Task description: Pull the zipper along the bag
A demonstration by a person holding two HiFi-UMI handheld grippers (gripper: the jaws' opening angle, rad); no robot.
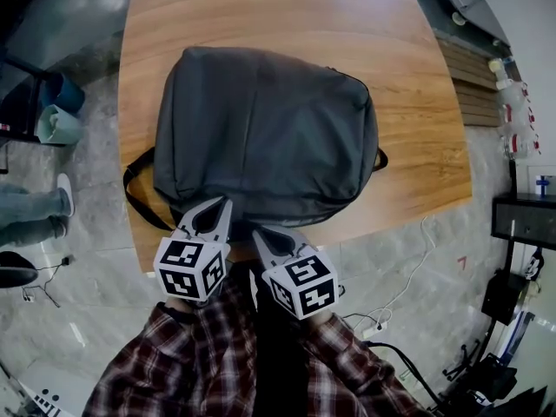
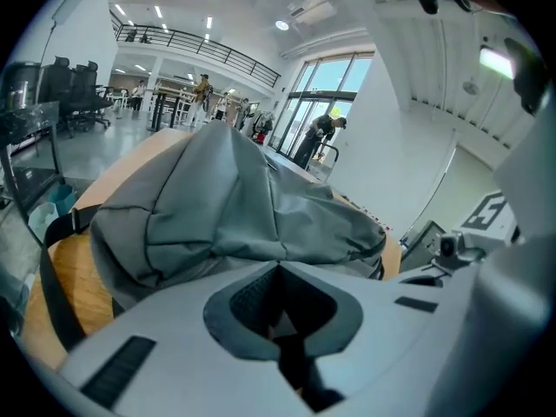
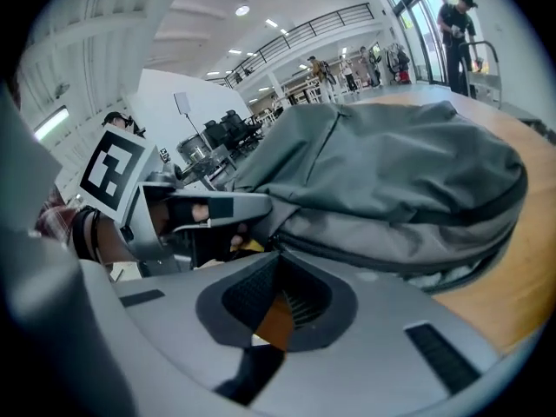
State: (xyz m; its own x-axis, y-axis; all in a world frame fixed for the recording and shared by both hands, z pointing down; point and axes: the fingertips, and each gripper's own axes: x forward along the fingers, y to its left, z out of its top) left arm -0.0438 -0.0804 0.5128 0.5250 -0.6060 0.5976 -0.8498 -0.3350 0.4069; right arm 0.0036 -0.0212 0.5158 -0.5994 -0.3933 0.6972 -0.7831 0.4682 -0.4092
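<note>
A grey backpack (image 1: 265, 133) lies flat on the wooden table (image 1: 417, 146), with a dark zipper line (image 3: 391, 254) running along its near side. My left gripper (image 1: 223, 201) is shut, and its tips meet on the fabric at the bag's near edge (image 2: 278, 252). My right gripper (image 1: 258, 231) is shut just short of that edge, right of the left one, with its tips close under the zipper line. The zipper pull is not visible in any view. The left gripper (image 3: 261, 205) also shows in the right gripper view, touching the bag.
A black strap (image 1: 135, 194) hangs off the table's left side. White cables (image 1: 417, 259) and black boxes (image 1: 526, 220) lie on the floor to the right, and a person's legs (image 1: 35, 211) are at the left. My plaid sleeves (image 1: 174, 363) are below the grippers.
</note>
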